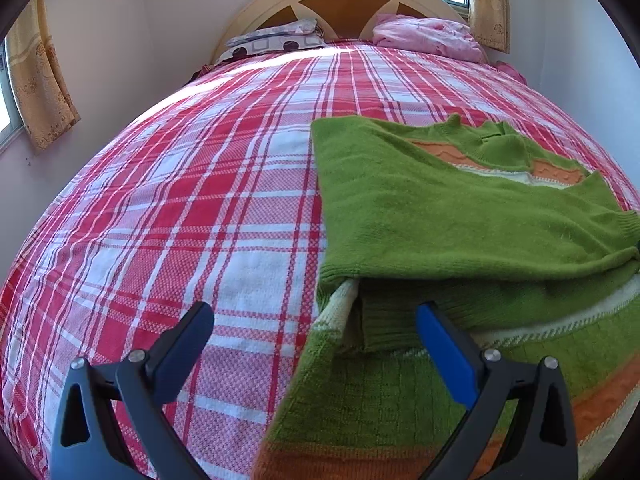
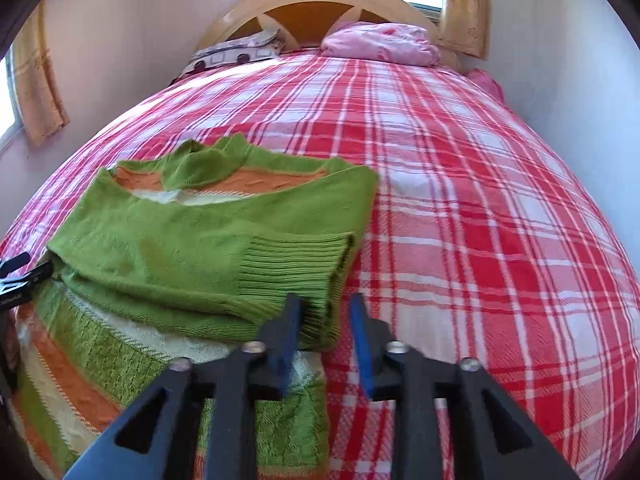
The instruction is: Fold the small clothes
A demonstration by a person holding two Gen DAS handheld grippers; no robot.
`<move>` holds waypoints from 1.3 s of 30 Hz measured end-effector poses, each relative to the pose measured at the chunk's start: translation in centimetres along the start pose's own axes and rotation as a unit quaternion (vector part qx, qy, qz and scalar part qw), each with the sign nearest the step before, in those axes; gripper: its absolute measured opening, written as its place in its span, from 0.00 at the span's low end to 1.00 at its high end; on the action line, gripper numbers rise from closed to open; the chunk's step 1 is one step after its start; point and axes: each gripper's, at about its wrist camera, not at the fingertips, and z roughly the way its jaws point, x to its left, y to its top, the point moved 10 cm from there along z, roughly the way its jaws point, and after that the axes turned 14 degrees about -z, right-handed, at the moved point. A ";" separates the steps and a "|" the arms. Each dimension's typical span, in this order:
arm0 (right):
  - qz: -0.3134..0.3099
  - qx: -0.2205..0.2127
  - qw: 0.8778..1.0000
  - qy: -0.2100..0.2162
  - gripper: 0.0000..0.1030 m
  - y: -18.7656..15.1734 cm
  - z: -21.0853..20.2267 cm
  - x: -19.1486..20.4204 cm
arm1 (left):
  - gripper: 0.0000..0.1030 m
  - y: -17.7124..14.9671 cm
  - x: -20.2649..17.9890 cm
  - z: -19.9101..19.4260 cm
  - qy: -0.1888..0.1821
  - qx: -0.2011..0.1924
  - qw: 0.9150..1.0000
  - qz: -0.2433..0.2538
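A green knit sweater with orange and cream stripes lies on the red plaid bed, both sleeves folded across its body. In the right wrist view the sweater fills the lower left, its ribbed cuff lying just ahead of my right gripper. My left gripper is open wide at the sweater's left edge, its right finger over the knit and its left finger over the bedspread. My right gripper is partly open and empty at the sweater's right edge. The left gripper's tip shows in the right wrist view at the far left.
The red and white plaid bedspread covers the whole bed. At the head stand a wooden headboard, a patterned pillow and a pink bundle. Walls and yellow curtains close in on both sides.
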 end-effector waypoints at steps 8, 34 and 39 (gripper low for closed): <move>-0.009 -0.050 0.997 0.050 0.56 4.8 -1.6 2.6 | 1.00 4.9 0.2 -4.6 0.006 -0.100 0.995 0.005; -0.053 0.024 0.997 0.041 0.58 0.6 3.6 5.0 | 1.00 2.3 -0.7 1.9 0.063 -0.041 0.996 0.056; -0.043 0.014 0.998 0.037 0.58 0.7 3.0 5.0 | 1.00 1.7 -1.1 1.0 0.052 -0.040 0.996 0.062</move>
